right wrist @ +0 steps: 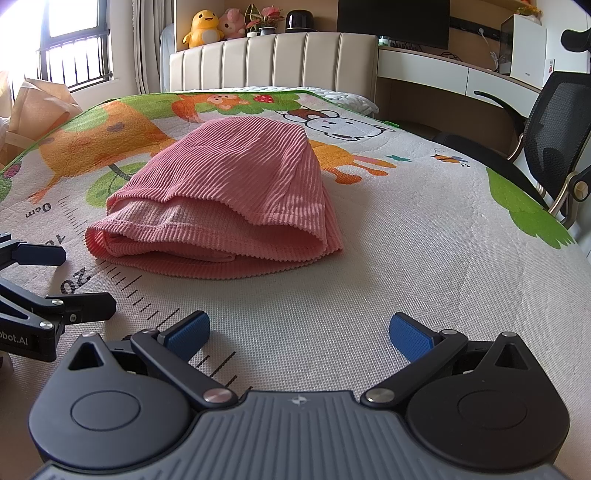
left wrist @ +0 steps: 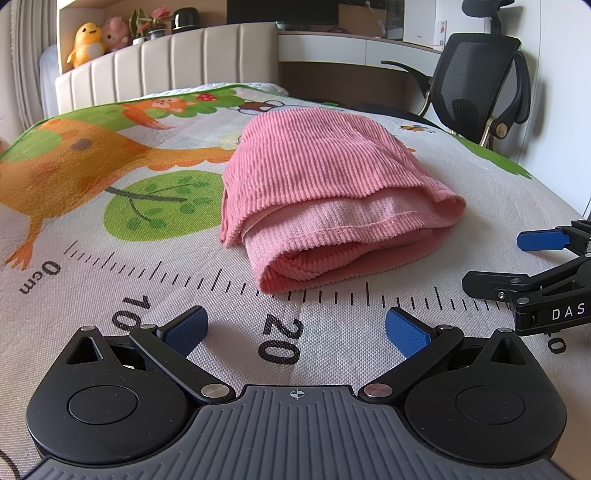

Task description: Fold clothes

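Note:
A pink ribbed garment (left wrist: 325,192) lies folded in a thick stack on the printed play mat (left wrist: 110,221), its layered open edges facing me. My left gripper (left wrist: 295,328) sits low on the mat just short of the stack, open and holding nothing. From the right wrist view the same garment (right wrist: 229,199) lies ahead and to the left. My right gripper (right wrist: 299,332) is open too, empty, well back from the cloth. Each gripper shows in the other's view: the right one (left wrist: 491,262) at the far right, the left one (right wrist: 88,280) at the far left.
The mat (right wrist: 424,240) covers a bed with a beige padded headboard (left wrist: 177,62). A black mesh office chair (left wrist: 476,77) stands past the mat's right edge by a white desk (right wrist: 443,70). Plush toys (right wrist: 207,27) sit on the shelf behind. A barred window (right wrist: 70,40) is at left.

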### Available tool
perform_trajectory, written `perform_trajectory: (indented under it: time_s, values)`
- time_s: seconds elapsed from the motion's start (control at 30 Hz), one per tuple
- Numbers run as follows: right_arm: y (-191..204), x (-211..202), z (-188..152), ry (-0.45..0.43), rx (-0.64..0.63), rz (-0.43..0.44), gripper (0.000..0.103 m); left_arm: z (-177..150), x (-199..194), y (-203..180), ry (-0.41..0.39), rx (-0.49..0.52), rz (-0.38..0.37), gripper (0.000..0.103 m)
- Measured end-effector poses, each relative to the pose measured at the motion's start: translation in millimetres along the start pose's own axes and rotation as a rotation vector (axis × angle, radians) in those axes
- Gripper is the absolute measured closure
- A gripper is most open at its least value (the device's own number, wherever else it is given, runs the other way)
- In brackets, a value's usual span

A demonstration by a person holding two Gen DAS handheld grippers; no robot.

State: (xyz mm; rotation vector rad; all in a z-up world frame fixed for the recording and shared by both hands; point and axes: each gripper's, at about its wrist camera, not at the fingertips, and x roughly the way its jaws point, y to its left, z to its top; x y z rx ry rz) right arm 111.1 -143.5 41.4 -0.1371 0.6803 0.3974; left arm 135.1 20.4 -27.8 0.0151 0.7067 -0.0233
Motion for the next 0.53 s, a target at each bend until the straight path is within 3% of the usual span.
perform_trajectory:
  time_s: [0.53]
  values:
    - [0.8, 0.7, -0.1, 0.000, 0.002, 0.002, 0.000, -0.3, -1.2, 0.8, -0.004, -0.004, -0.007, 0.000]
